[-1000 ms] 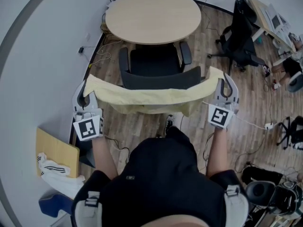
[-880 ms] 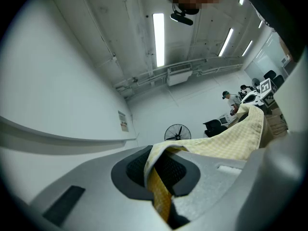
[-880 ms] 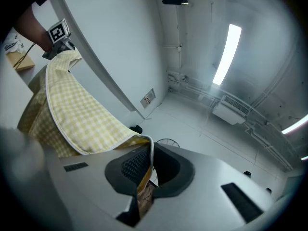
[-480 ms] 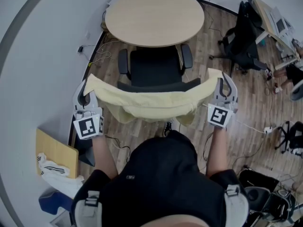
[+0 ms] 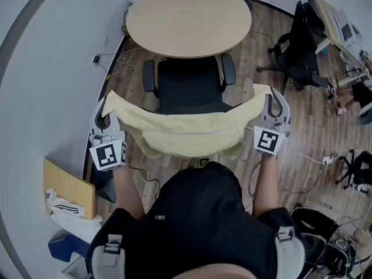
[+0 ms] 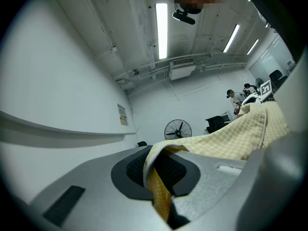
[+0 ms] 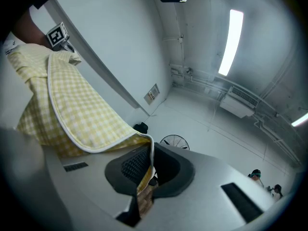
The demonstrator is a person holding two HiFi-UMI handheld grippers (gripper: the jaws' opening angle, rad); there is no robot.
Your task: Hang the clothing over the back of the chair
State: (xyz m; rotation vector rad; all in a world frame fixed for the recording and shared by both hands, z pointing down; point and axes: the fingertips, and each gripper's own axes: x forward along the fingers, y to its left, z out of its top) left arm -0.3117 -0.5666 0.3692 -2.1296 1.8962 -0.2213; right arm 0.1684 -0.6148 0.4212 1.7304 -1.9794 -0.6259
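A pale yellow checked garment (image 5: 186, 129) is stretched wide between my two grippers, held up behind a black office chair (image 5: 187, 86). Its middle covers the top of the chair's back, and its lower folds sag toward me. My left gripper (image 5: 103, 116) is shut on the garment's left corner (image 6: 161, 191). The right gripper (image 5: 275, 106) is shut on the right corner (image 7: 143, 179). Both gripper views point up at the ceiling, with the cloth pinched between dark pads.
The chair faces a round wooden table (image 5: 189, 17). A white curved wall (image 5: 46, 68) runs along the left. Cables (image 5: 116, 68) lie on the wood floor. Other black chairs (image 5: 299, 45) and a desk stand at the right. A cardboard box (image 5: 67, 188) sits at lower left.
The garment has come toward me and a little lower relative to the chair, and it now hides the top of the chair's back. Both grippers keep their hold.
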